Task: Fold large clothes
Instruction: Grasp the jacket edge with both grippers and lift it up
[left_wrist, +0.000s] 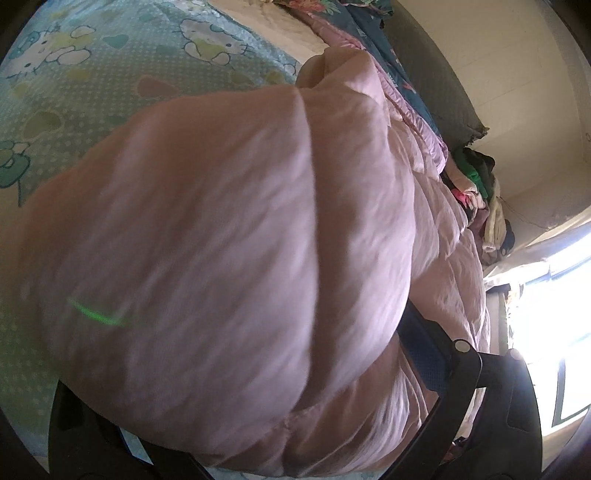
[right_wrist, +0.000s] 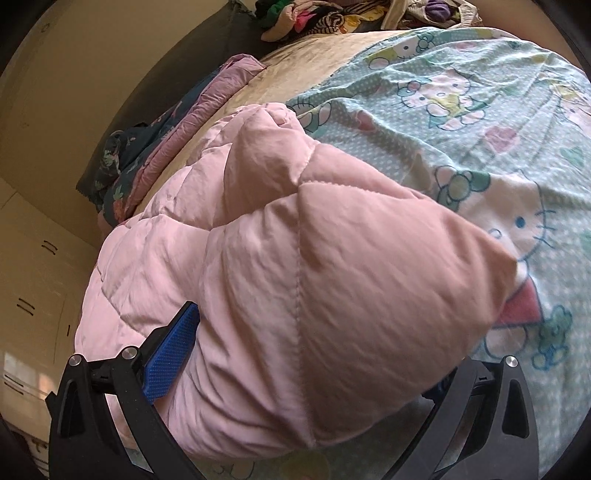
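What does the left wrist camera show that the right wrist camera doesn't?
Only the left wrist view shows a bright window at its right edge and a small green streak of light on the fabric. Only the right wrist view shows cupboard doors at its left edge. Both show the pink quilted jacket bulging between each gripper's fingers, the cartoon-cat bedsheet under it, a pile of clothes at the far end of the bed, and folded bedding along the wall.

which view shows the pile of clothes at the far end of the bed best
The right wrist view: the clothes pile lies in even light across the top edge. The left wrist view shows the same pile, smaller, squeezed against the glaring window.
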